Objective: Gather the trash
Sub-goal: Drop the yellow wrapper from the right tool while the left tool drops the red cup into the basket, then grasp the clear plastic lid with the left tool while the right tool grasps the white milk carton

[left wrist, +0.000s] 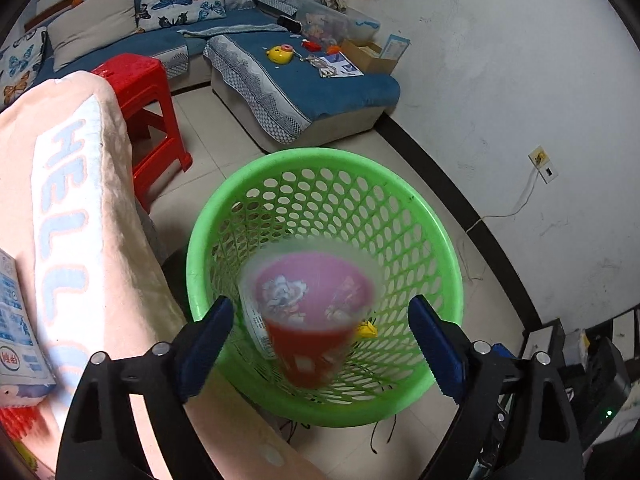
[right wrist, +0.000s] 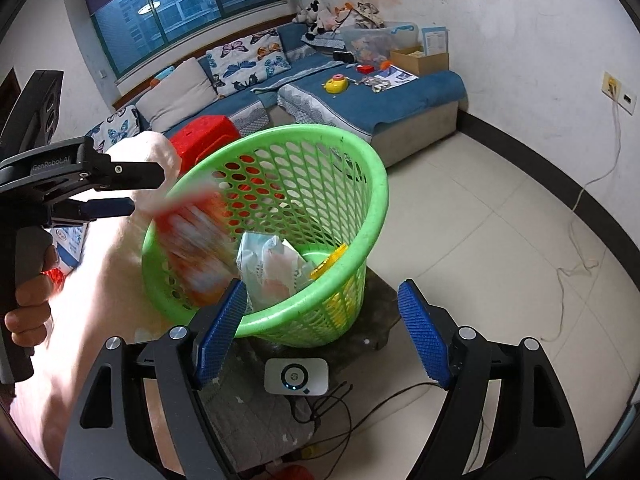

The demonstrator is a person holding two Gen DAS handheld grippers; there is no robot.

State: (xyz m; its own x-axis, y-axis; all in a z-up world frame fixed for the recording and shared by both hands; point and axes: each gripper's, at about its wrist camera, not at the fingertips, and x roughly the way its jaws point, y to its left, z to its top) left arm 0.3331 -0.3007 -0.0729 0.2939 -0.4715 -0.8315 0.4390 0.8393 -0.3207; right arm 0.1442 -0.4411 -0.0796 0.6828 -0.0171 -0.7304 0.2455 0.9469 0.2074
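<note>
A green perforated trash basket (left wrist: 400, 216) stands on the floor; it also shows in the right wrist view (right wrist: 372, 216). A red and pink paper cup (left wrist: 308, 320) is blurred in mid-air over the basket's mouth, clear of both pads. In the right wrist view the cup (right wrist: 196, 240) is a blurred streak at the basket's left wall. My left gripper (left wrist: 320, 344) is open above the basket and shows from the side in the right wrist view (right wrist: 132, 194). My right gripper (right wrist: 320, 336) is open and empty at the basket's near rim. A crumpled white wrapper (right wrist: 268, 268) and a yellow scrap (right wrist: 330, 262) lie inside.
A table with a pink "HELLO" cloth (left wrist: 80, 208) is on the left, with a blue and white packet (left wrist: 16, 320) on it. A red plastic stool (left wrist: 148, 108) and a blue sofa (left wrist: 312, 80) stand behind. A white device (right wrist: 296, 376) with cables lies below the basket.
</note>
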